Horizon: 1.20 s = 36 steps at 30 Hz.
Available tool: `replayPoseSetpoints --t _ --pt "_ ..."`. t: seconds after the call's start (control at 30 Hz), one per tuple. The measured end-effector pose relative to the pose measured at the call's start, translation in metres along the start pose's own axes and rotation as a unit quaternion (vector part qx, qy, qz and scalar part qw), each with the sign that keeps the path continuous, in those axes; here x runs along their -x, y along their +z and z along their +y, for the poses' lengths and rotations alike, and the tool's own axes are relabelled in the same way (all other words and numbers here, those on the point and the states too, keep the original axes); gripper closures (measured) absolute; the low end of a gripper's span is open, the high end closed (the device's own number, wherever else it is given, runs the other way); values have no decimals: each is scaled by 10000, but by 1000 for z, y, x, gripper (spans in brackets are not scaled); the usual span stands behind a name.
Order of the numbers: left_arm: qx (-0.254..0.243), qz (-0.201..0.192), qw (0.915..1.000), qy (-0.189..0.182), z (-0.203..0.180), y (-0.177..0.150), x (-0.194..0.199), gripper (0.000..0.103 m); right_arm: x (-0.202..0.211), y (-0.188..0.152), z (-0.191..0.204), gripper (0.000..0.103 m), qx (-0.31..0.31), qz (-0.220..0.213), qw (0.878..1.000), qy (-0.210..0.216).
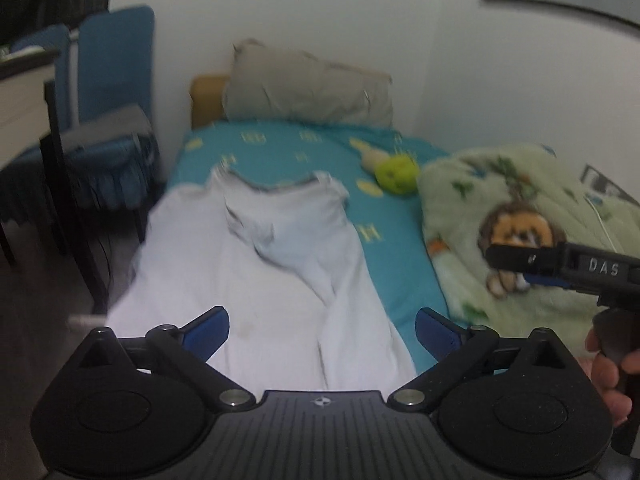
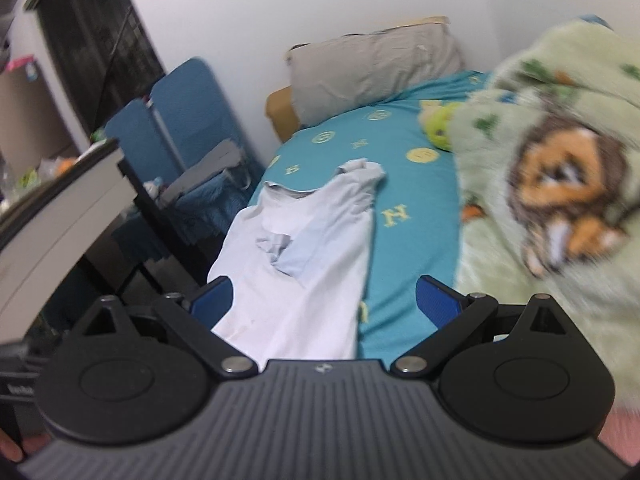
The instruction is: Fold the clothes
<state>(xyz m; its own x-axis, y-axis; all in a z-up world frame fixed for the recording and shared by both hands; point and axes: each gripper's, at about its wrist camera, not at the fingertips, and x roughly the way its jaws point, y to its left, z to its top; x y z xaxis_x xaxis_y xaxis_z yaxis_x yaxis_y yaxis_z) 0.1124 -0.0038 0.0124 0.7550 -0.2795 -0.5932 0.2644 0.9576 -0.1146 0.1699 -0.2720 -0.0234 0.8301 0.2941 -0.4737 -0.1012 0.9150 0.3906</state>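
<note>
Nearest in both wrist views is each tool's own black ribbed body with two blue-padded fingers. The left tool (image 1: 322,330) stands wide, nothing between its pads, pointing downward and forward over the near part of the pale white cotton T-shirt (image 1: 260,280). The right tool (image 2: 324,300) is also spread wide and empty, pointing downward over the shirt's near right edge; in the left view it appears at the right, gripped by a hand (image 1: 608,376) on its handle, over the blanket side. The T-shirt lies lengthwise on the bed's teal patterned sheet (image 1: 404,248), hem near, neckline far, one sleeve folded inward onto the chest, probably the first fold of several. It sits along the bed's left edge, likely because the right side is taken by a pale green fleece blanket with a lion print (image 1: 520,220). Beyond the shirt rest a yellow-green soft toy (image 1: 396,176) and, farthest, a grey pillow (image 1: 308,84) against the white wall. Blue chairs (image 1: 112,80) stand left of the bed.
</note>
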Motion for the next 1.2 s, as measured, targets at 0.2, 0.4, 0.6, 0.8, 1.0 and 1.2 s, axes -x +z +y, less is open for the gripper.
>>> replayPoseSetpoints --t 0.2,0.4,0.6,0.8,1.0,1.2 --pt "-178 -376 9991 91 22 -8 -16 1 -85 22 44 5 795 325 9961 184" --pt "-209 -548 9981 175 65 -14 -30 1 -207 26 78 6 1314 680 9885 298" --pt "363 -321 9986 204 103 -16 -62 2 -305 8 93 10 1586 1014 9821 4" --pt "717 -266 9969 166 128 -19 -70 2 -346 -2 100 90 1883 847 9784 -58" --pt "1290 -389 9905 259 152 -17 -63 2 -343 37 128 94 1854 244 9819 310" --pt "1233 -375 9907 446 152 -14 -61 2 -365 65 142 94 1788 165 9836 175"
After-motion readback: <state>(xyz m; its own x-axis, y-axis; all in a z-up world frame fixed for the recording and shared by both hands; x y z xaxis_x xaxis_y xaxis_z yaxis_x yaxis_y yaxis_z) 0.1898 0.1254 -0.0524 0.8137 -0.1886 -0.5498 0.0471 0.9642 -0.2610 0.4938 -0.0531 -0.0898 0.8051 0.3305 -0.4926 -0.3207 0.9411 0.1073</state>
